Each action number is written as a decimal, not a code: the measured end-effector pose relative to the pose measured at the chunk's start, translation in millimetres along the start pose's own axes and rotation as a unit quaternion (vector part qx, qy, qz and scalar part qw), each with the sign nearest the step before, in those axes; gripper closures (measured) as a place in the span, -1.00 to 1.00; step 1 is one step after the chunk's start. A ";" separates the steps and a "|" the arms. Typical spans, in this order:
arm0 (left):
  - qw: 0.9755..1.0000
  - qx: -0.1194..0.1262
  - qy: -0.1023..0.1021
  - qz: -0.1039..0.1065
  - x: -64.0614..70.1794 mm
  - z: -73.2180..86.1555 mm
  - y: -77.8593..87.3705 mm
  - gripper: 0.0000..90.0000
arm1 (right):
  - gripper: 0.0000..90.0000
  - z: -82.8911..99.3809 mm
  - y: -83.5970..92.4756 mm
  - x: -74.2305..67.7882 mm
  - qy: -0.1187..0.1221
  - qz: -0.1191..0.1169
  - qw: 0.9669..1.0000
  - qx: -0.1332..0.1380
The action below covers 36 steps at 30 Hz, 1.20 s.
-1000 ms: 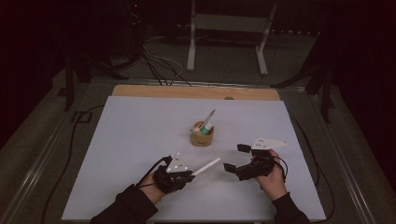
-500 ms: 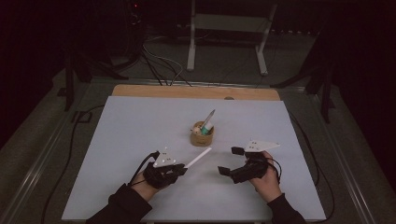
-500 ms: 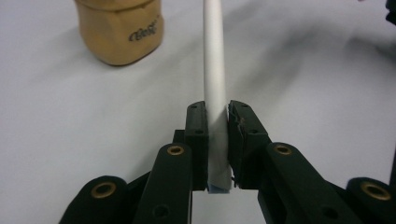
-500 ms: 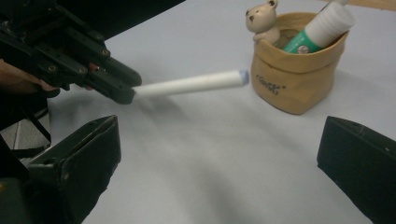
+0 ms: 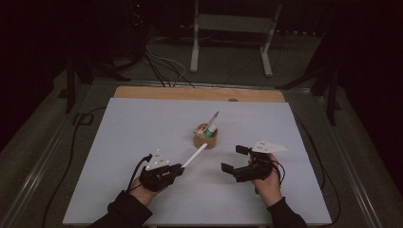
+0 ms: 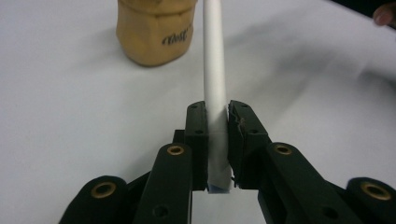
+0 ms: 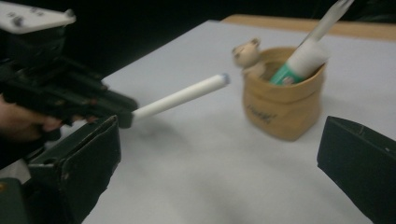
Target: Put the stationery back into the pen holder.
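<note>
White sheet (image 5: 142, 142) covers the table, wooden edge strip (image 5: 157, 92) at the far side. On it, near the middle, a tan pouch-style holder (image 5: 205, 139) with a small bear figure (image 7: 247, 52) on its rim and a green-and-white tube (image 7: 299, 60) plus a pen leaning inside. Right gripper (image 5: 235, 159) sits low over the sheet to the right of the holder, jaws wide apart, nothing between them. Left gripper (image 5: 178, 168) is near the front edge, left of the right one, jaws clamped tight on the lower end of a white stick (image 6: 215, 70). Stick slants up and forward toward the holder; its free tip is just beside the holder's near side, whether touching I can't tell.
</note>
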<state>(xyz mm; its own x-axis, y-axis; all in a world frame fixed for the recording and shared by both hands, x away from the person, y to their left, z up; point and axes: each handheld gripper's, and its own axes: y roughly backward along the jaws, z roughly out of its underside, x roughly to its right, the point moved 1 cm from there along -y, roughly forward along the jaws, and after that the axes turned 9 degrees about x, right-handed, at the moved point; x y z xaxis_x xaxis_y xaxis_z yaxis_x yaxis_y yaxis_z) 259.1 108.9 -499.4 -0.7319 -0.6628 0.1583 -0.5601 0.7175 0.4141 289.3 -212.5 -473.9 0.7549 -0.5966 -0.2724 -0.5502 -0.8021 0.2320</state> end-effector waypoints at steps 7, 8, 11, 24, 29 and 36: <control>1.000 0.000 -0.009 0.010 4.8 2.8 -1.5 0.78 | -1.00 -4.3 -0.7 -6.9 0.004 -0.001 1.000 0.022; 1.000 0.000 -0.009 0.010 4.8 2.8 -1.5 0.78 | -1.00 -4.3 -0.7 -6.9 0.004 -0.001 1.000 0.022; 1.000 0.000 -0.009 0.012 5.4 3.2 -2.3 0.77 | -1.00 -7.3 -0.9 -10.7 -0.011 -0.007 1.000 0.023; 1.000 0.013 -0.017 0.018 9.1 3.4 -2.9 0.77 | -1.00 -9.7 -10.3 -12.6 -0.097 -0.018 0.995 0.003; 0.999 0.021 -0.032 0.019 11.7 2.6 -2.1 0.77 | -0.82 -8.3 -16.2 -14.5 -0.111 -0.018 0.994 -0.012; 0.999 0.025 -0.031 0.020 11.4 2.8 -2.1 0.77 | -0.79 -7.7 -24.7 -16.7 -0.165 -0.024 0.986 -0.009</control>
<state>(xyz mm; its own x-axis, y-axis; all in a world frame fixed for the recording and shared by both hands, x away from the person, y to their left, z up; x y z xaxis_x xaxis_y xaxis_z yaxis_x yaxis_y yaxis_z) 250.9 100.4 -501.0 -0.7759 -0.6196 0.1185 -0.5472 0.7545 0.3625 293.0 -182.5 -467.9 0.6218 -0.5357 -0.5714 -0.5074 -0.8312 0.2272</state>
